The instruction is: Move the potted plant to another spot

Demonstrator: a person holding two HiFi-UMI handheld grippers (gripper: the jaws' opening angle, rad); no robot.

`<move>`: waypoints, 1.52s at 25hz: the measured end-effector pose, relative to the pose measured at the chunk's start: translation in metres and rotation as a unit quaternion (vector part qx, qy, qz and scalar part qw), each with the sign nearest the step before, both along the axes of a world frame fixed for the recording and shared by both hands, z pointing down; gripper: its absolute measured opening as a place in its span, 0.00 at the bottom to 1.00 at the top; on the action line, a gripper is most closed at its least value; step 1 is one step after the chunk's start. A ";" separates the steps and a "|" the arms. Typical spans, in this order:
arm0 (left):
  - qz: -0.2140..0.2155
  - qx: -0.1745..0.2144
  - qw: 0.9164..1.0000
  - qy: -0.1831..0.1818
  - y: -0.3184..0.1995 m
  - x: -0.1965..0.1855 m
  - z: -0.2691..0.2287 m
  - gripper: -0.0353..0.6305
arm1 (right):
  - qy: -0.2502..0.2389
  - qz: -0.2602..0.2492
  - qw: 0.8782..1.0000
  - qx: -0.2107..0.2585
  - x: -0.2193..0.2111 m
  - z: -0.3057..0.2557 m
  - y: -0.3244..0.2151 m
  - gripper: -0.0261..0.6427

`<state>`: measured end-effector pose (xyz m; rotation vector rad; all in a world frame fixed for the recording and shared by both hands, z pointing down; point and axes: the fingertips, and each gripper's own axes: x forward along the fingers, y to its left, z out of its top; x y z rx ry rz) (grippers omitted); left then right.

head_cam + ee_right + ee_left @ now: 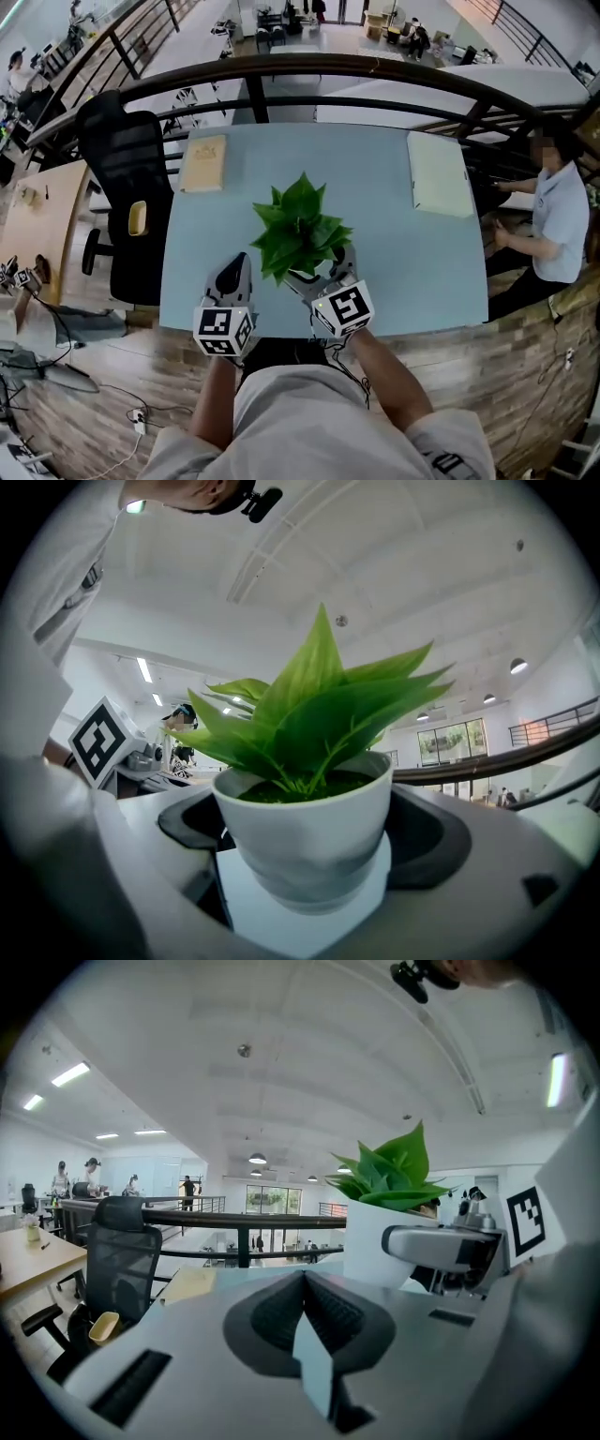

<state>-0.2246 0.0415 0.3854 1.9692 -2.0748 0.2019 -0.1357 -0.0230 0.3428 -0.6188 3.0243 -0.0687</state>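
Observation:
The potted plant (298, 228), green leaves in a small white pot, is over the near middle of the light blue table (394, 253). My right gripper (323, 274) is shut on it: in the right gripper view the white pot (305, 841) sits squeezed between the two dark pads (433, 836), with the leaves rising above. I cannot tell whether the pot rests on the table or hangs just above it. My left gripper (236, 267) is just left of the plant, apart from it. Its pads (323, 1312) meet with nothing between them. The left gripper view shows the plant (386, 1177) to the right.
A tan book (203, 162) lies at the table's far left and a white pad (438, 173) at its far right. A black office chair (131, 187) stands left of the table. A dark railing (375, 70) runs behind it. A person (558, 216) sits at the right.

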 end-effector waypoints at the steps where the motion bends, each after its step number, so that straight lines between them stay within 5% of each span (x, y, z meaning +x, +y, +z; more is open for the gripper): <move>1: 0.005 0.003 1.000 0.000 0.000 0.000 -0.003 0.07 | 0.001 0.003 1.000 0.003 0.002 -0.003 0.001 0.81; 18: 0.137 0.027 0.990 0.002 -0.008 -0.008 -0.024 0.07 | 0.015 0.097 0.995 0.004 -0.006 -0.012 0.012 0.81; 33: 0.280 0.021 0.959 0.029 -0.054 0.067 0.009 0.07 | 0.018 0.239 0.971 0.000 0.072 0.004 0.000 0.81; 38: 0.347 0.011 0.937 0.028 -0.064 0.128 0.014 0.07 | 0.017 0.300 0.954 -0.003 0.127 0.004 -0.003 0.81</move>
